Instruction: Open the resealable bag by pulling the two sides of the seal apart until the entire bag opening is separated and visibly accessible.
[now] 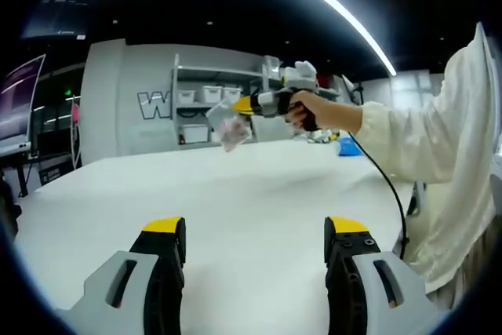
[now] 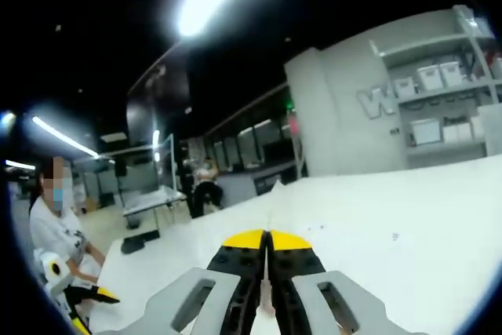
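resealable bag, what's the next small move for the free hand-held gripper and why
Probably bring the left hand-held gripper up toward the resealable bag and pinch the free side of its seal. Its jaws stand open and empty above the white table, while the right hand-held gripper holds the bag in the air, jaws shut on it.

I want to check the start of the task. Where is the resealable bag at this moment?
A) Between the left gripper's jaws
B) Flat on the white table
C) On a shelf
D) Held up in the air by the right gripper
D: in the left gripper view the right gripper holds the bag hanging above the white table, while the left gripper stands open with nothing in it.
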The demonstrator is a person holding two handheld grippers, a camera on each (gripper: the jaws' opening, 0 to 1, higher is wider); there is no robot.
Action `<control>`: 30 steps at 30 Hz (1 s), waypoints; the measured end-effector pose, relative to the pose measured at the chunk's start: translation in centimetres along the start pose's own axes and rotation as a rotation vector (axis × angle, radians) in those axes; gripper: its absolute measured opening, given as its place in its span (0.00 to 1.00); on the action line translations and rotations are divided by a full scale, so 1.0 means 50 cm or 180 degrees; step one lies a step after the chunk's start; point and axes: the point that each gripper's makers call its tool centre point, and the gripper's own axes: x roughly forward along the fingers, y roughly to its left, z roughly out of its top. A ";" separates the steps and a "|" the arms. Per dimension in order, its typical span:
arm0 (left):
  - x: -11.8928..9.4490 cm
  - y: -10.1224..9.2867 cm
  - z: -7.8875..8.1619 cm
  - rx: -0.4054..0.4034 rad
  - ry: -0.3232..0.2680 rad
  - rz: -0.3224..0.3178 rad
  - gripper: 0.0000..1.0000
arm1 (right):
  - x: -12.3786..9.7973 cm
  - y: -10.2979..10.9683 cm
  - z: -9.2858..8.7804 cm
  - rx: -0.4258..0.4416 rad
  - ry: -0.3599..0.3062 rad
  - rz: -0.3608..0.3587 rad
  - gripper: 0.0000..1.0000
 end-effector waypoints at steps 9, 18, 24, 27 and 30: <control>0.002 -0.002 -0.003 0.0002 0.0013 -0.0007 0.71 | -0.018 -0.003 -0.006 -0.0066 0.0021 0.0014 0.00; 0.004 -0.004 -0.004 -0.0002 0.0013 -0.0014 0.71 | -0.048 0.003 -0.020 -0.0031 0.0029 0.0029 0.00; 0.006 -0.008 -0.006 0.0006 0.0024 -0.0024 0.71 | -0.055 0.019 -0.020 -0.0047 0.0039 0.0094 0.00; 0.005 -0.008 -0.005 0.0009 0.0019 -0.0022 0.71 | -0.059 0.031 -0.023 -0.0081 0.0044 0.0126 0.00; 0.004 -0.008 -0.004 0.0013 0.0018 -0.0017 0.71 | -0.062 0.036 -0.028 -0.0089 0.0058 0.0143 0.00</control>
